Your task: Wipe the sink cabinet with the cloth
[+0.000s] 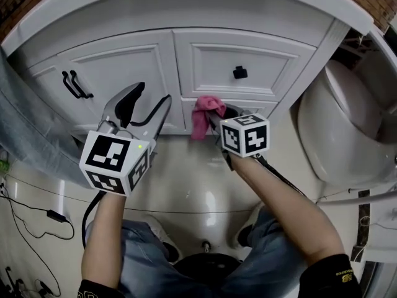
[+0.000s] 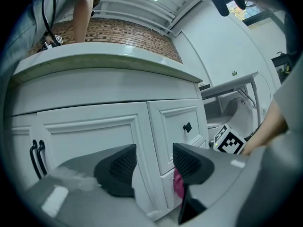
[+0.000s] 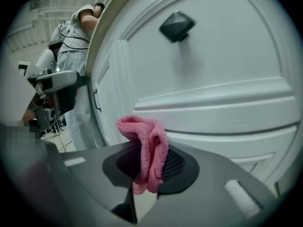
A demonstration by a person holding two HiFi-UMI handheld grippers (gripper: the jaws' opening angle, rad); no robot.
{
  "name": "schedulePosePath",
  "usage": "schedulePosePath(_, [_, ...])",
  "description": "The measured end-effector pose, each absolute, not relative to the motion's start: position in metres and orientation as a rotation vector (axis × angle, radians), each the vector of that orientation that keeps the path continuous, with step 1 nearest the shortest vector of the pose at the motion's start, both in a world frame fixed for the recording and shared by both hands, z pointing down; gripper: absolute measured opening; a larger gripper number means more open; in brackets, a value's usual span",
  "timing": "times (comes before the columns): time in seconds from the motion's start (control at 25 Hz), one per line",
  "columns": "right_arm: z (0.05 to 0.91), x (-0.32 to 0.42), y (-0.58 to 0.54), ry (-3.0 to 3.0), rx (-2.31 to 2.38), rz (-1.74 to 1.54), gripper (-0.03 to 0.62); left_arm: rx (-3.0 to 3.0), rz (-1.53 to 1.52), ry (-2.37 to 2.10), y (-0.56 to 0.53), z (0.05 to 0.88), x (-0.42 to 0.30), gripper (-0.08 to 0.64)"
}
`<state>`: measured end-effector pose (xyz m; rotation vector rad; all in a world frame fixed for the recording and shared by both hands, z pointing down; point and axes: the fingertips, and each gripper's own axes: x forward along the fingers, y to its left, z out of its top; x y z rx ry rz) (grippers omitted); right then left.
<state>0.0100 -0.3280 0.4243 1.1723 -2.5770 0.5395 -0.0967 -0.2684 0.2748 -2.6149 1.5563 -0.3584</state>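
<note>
At the white sink cabinet's [image 1: 124, 67] drawer fronts, below the black knob [image 1: 240, 72]: right hand-held gripper [image 1: 216, 115] is clamping a bunched pink cloth [image 1: 201, 118], holding it close to the panel, apparently for wiping. Left hand-held gripper [image 1: 149, 107] is hovering wide apart, empty, before the door, likely kept clear.

head: steeply down on cabinet [image 1: 118, 67] | left: low, facing it, farther | right: close below knob [image 3: 176, 25] | shared: knob
</note>
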Motion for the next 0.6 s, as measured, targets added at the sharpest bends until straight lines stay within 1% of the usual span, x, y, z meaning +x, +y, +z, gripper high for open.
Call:
schedulePosePath(0.24, [0.429, 0.156, -0.332, -2.431, 1.539, 0.628, 0.077, -2.635, -0.325, 1.514, -0.269, 0.268, -0.092, 0.238])
schedulePosePath(0.36, [0.426, 0.204, -0.336, -2.388, 1.673, 0.632, 0.077, -2.632, -0.312, 1.504, -0.266, 0.263, -0.091, 0.238])
schedulePosePath(0.48, [0.429, 0.2, -0.334, -2.383, 1.686, 0.639, 0.077, -2.624, -0.311, 1.501, -0.26, 0.261, -0.089, 0.238])
schedulePosePath(0.6, [0.436, 0.151, -0.33, -2.431, 1.549, 0.643, 0.077, -2.619, -0.324, 1.511, -0.259, 0.263, -0.089, 0.238])
